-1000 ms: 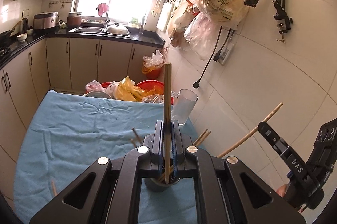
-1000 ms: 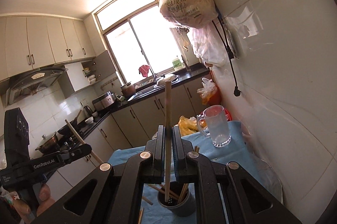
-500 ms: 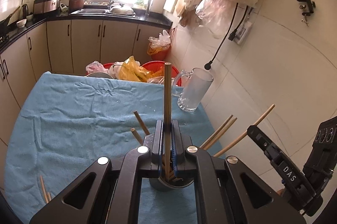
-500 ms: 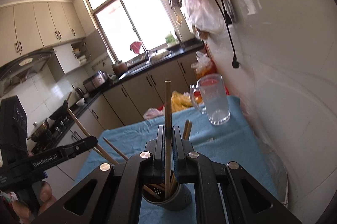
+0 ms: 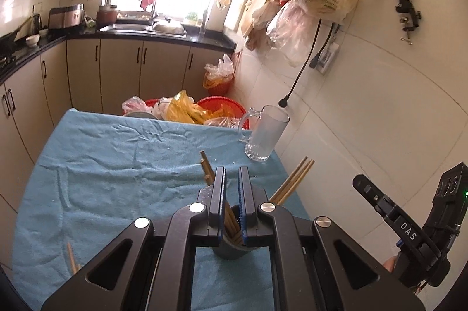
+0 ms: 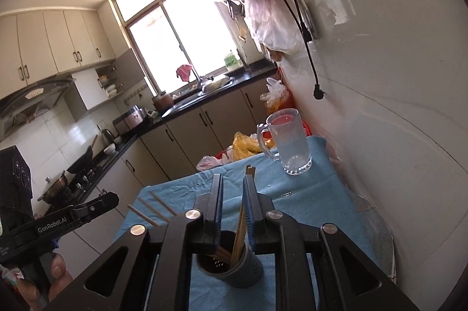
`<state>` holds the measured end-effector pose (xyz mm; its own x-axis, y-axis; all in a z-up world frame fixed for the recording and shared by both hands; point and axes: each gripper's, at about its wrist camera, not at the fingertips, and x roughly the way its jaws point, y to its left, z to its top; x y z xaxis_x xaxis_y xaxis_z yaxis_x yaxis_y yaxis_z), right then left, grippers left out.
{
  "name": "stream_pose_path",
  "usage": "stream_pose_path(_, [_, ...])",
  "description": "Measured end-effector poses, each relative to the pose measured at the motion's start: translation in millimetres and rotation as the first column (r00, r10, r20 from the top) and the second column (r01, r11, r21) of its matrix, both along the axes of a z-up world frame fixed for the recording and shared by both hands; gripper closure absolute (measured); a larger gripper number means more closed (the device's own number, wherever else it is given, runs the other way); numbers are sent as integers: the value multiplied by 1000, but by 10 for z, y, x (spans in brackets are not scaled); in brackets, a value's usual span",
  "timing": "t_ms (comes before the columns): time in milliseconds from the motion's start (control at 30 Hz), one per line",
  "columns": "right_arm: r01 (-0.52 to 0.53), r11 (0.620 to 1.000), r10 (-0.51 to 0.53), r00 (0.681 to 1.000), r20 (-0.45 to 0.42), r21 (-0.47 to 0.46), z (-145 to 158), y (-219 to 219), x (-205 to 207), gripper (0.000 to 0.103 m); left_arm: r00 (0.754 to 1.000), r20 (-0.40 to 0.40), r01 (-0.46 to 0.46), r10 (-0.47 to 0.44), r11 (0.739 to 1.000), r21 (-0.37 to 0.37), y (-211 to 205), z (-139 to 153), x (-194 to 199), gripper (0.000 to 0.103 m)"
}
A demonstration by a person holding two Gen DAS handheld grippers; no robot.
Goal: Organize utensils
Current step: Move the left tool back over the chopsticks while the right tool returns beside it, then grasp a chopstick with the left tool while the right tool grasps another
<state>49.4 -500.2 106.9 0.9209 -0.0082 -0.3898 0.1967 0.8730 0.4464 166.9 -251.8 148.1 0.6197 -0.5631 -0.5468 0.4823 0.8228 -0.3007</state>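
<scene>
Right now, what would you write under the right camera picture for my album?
Open right gripper above a dark cup of chopsticks on a blue cloth, near a glass mug.

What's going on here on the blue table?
A person is sorting chopsticks into a dark holder. Both hand-held tools, left and right, hover open right above the holder, gripping nothing. Several chopsticks stand inside it. More lie loose on the blue cloth, with a glass mug by the wall.
</scene>
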Motion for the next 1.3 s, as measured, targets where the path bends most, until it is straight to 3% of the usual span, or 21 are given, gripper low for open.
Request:
stream_pose_path(167, [-53, 998, 53, 999, -7, 22, -96, 217, -215, 82, 999, 19, -26, 26, 1000, -10, 319, -4, -270, 81])
stream_pose_path(333, [-153, 988, 155, 984, -86, 25, -413, 616, -259, 81, 997, -3, -71, 71, 997, -5, 722, -171, -446, 81])
stream_pose_path(467, [-228, 972, 233, 955, -181, 50, -795, 969, -165, 81, 991, -56, -122, 123, 992, 20, 1088, -461, -530, 81])
stream_pose_path(633, [-270, 958, 287, 915, -283, 96, -1238, 1267, -29, 81, 960, -186, -202, 211, 977, 66, 1627, -1055, -531, 81])
stream_pose_path(767, [-284, 954, 301, 890, -344, 100, -1516, 1479, 7, 81, 911, -315, -253, 266, 964, 85, 2041, -1506, -470, 81])
stream_pose_path(900, [-282, 952, 306, 879, -365, 120, -1595, 1526, 39, 81, 876, -392, -267, 282, 959, 93, 2191, -1790, -378, 81])
stream_pose_path(1300, [-283, 955, 294, 885, -361, 83, -1483, 1556, -44, 81, 832, -423, -290, 360, 931, 223, 2051, -2122, 198, 85])
